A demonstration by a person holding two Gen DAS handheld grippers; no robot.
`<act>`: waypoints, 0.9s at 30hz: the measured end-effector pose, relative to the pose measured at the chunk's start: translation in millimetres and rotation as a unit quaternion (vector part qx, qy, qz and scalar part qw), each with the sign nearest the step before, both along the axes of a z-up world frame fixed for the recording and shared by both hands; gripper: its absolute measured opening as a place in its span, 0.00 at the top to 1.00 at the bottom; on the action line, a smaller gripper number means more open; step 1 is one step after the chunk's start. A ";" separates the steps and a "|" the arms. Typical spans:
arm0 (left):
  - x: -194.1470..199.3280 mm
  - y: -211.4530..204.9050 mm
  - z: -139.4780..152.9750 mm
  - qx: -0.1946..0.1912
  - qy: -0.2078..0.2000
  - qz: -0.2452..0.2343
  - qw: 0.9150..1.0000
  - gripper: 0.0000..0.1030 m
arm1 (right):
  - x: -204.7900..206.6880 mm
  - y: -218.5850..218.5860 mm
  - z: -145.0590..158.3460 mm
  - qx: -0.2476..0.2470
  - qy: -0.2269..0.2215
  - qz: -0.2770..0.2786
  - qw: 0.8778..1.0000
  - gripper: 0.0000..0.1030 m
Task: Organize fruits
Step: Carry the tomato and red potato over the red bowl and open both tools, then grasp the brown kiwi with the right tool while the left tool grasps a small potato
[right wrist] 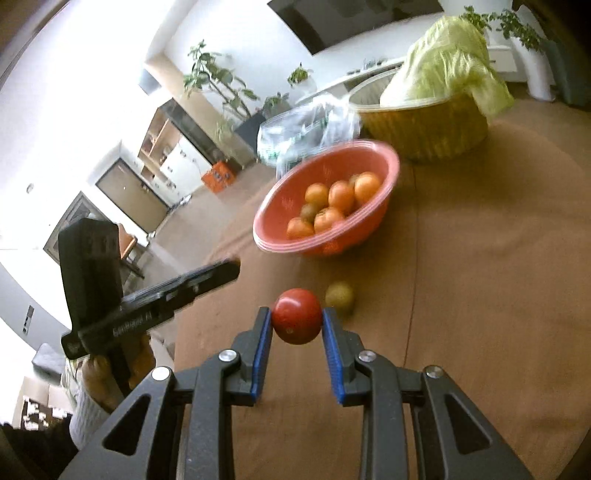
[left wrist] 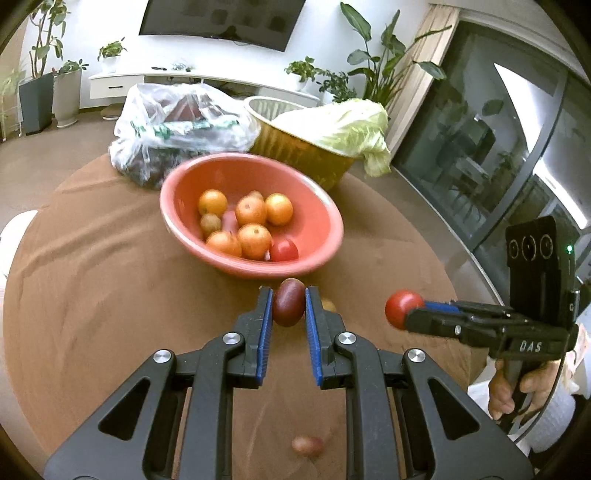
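A round desk draped in a brown cloth is carrying everything. Near its middle a salmon-pink bowl is holding several oranges, a small brownish fruit and a red tomato. Behind it a crinkled clear plastic bag is lying beside a gold-coloured basin with a pale green cabbage spilling over its rim.

The left claw is pinching a dark reddish-purple oval fruit between its blue pads, just in front of the bowl. The right claw is clamping a red tomato, with a small greenish-brown fruit sitting on the cloth just beyond it. Another pinkish fruit is lying on the cloth under the left claw's frame.

Around the desk, a wall-mounted television, a low white cabinet, potted plants and dark glass doors are framing the room.
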State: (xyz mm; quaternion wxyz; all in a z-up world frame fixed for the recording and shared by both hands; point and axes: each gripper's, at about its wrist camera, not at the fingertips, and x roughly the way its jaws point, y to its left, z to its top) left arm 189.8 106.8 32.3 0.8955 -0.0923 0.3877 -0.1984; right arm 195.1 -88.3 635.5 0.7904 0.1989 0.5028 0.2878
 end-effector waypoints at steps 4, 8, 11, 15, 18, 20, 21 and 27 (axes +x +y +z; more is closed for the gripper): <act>17.4 1.9 5.7 0.007 -0.003 0.007 1.000 0.84 | 24.7 7.9 5.1 -0.003 -0.016 -0.013 1.000 0.71; 36.8 1.1 6.0 0.020 -0.006 0.014 1.000 0.84 | 48.6 15.3 3.5 -0.017 -0.021 -0.025 0.999 0.71; 47.0 -2.4 5.4 0.037 -0.011 0.016 0.999 0.84 | 65.4 20.0 1.4 -0.038 -0.025 -0.033 0.998 0.71; 60.3 -7.9 0.6 0.066 -0.016 0.022 0.997 0.84 | 84.0 23.3 -6.2 -0.060 -0.028 -0.042 0.997 0.69; 70.1 -9.8 -6.9 0.079 -0.009 0.028 0.996 0.83 | 91.0 25.1 -9.2 -0.069 -0.028 -0.043 0.996 0.69; 73.5 -10.9 -11.3 0.086 -0.007 0.030 0.996 0.81 | 91.5 26.4 -10.1 -0.080 -0.033 -0.041 0.995 0.69; 74.3 -11.8 -12.7 0.089 -0.007 0.030 0.996 0.81 | 90.8 26.9 -10.3 -0.084 -0.036 -0.039 0.995 0.69; 73.2 -17.6 -15.0 0.105 -0.013 0.028 0.994 0.73 | 83.8 23.1 -9.0 -0.087 -0.044 -0.041 0.994 0.67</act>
